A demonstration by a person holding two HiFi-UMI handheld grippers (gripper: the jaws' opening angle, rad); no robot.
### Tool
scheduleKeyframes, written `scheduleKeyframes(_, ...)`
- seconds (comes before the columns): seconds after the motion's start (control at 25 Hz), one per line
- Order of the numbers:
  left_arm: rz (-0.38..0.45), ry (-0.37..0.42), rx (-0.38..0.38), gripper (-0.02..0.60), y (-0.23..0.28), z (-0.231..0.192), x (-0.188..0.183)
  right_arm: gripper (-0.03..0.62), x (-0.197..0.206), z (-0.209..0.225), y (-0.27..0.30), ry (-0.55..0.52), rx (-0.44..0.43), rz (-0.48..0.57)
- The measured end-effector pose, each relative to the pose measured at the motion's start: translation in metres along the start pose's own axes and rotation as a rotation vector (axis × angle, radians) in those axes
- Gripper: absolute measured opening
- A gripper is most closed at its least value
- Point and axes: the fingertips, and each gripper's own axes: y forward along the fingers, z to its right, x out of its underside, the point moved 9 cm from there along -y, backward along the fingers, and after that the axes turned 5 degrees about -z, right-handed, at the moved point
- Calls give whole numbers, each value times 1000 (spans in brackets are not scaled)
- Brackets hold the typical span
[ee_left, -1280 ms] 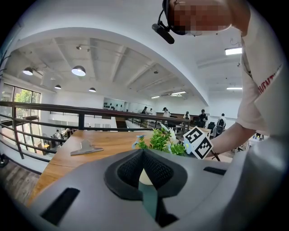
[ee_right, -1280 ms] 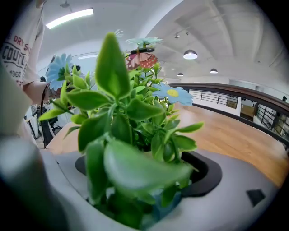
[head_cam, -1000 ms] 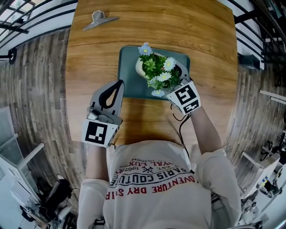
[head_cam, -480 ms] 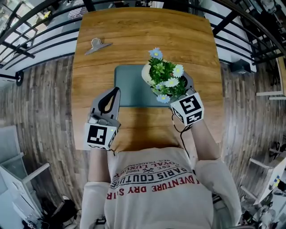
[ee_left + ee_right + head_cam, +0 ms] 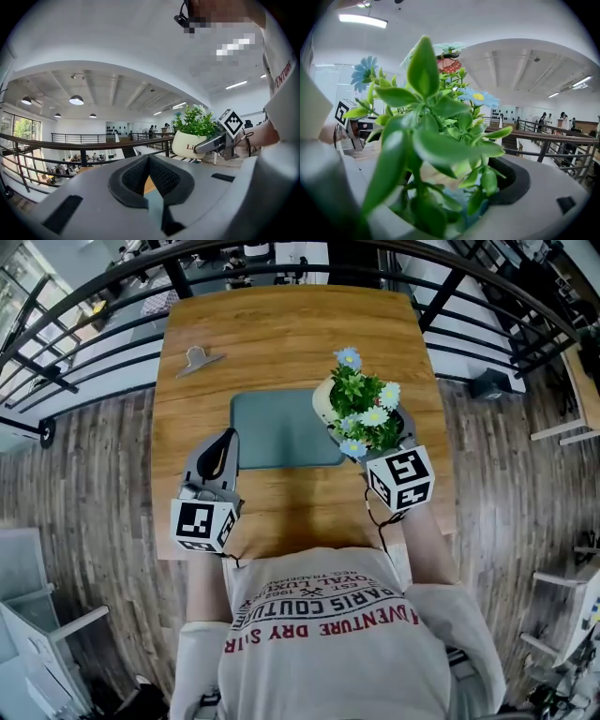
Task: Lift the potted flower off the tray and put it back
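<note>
"Li" on pot (image 5: 186,143), "VENTURE" on shirt (image 5: 282,89)

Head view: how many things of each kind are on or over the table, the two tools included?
Potted flower: 1
Tray: 1
Metal clip: 1
Tools: 2, left tool and right tool
Total: 5

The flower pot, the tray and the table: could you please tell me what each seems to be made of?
Flower pot: probably glazed ceramic, possibly plastic; cream, smooth, with a soft sheen.
Tray: likely plastic or silicone; an even matt grey-green with rounded corners and no grain.
Table: wood or wood veneer; warm brown with long grain streaks and a light satin finish.
</note>
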Motion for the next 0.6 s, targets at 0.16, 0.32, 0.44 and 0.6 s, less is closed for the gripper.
scheduleKeyframes(0.16, 18, -1, 21, 12, -1, -1, -7, 482, -7, -2, -15, 5, 38, 13)
scheduleKeyframes(0.32, 23, 2, 38, 12, 0, 6, -15, 482, -11, -1, -26, 11, 54, 16)
scheduleKeyframes(0.44, 25, 0, 46, 12, -2, 8, -15, 482, -9, -4, -29, 12, 56, 14)
scheduleKeyframes(0.6, 29, 3, 51, 12, -4, 8, -15, 482, -8, -5, -27, 22, 56, 13)
